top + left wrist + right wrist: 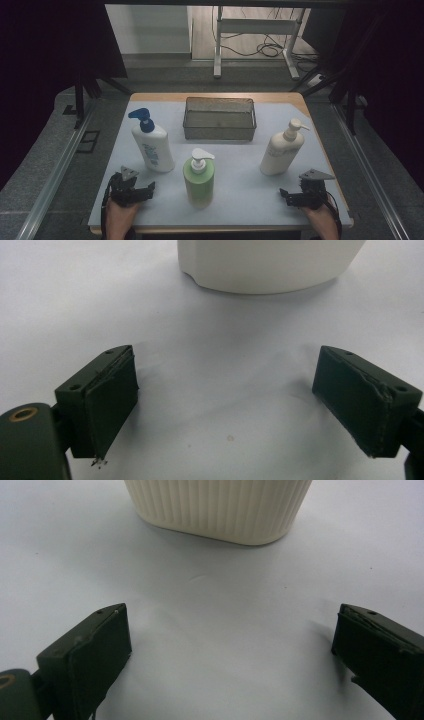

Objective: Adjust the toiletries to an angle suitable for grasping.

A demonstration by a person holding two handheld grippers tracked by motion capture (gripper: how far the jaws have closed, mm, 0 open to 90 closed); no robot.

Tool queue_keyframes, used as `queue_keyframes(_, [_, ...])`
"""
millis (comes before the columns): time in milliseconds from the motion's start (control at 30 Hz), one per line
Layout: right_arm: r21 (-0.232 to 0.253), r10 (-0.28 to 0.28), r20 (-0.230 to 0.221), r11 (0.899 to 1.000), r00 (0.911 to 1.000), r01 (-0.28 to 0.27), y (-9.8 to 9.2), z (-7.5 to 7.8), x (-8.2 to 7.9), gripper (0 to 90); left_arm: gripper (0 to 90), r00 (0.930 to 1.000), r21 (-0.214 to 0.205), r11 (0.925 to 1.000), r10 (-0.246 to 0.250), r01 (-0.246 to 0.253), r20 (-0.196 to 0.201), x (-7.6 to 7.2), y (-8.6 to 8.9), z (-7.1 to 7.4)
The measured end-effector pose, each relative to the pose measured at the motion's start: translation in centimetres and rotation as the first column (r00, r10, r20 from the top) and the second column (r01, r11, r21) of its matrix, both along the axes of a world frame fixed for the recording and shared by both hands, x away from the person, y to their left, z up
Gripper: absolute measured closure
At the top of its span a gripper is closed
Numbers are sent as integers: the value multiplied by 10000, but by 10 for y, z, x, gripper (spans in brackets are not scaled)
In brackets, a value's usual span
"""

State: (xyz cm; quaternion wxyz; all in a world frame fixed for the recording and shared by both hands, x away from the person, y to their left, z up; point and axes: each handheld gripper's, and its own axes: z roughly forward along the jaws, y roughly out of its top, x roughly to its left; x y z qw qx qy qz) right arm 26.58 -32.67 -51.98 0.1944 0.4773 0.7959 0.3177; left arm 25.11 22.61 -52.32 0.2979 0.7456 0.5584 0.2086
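Note:
Three pump bottles stand on the light mat (240, 165). A white bottle with a blue pump (151, 145) is at the left, a green bottle with a white pump (199, 179) at the front centre, and a cream bottle (281, 150) at the right. My left gripper (134, 186) rests near the front left, open and empty; its own view shows the white bottle's base (270, 265) a short way beyond its jaws (227, 400). My right gripper (302, 190) sits at the front right, also open and empty, with the ribbed cream bottle's base (217, 507) just ahead of its jaws (230, 645).
A grey wire basket (219, 131) stands at the back centre of the mat, nothing visible inside it. The wooden table edge (210, 230) runs along the front. Metal rails flank the table, and a white frame with cables stands on the floor beyond.

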Motion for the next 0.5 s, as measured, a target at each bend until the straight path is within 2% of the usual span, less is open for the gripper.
queue_keyframes(500, [-5,0,-4,10000,10000,0,0,0,0,22,110,10000,-25,10000,-20,20,-12,0,0,0])
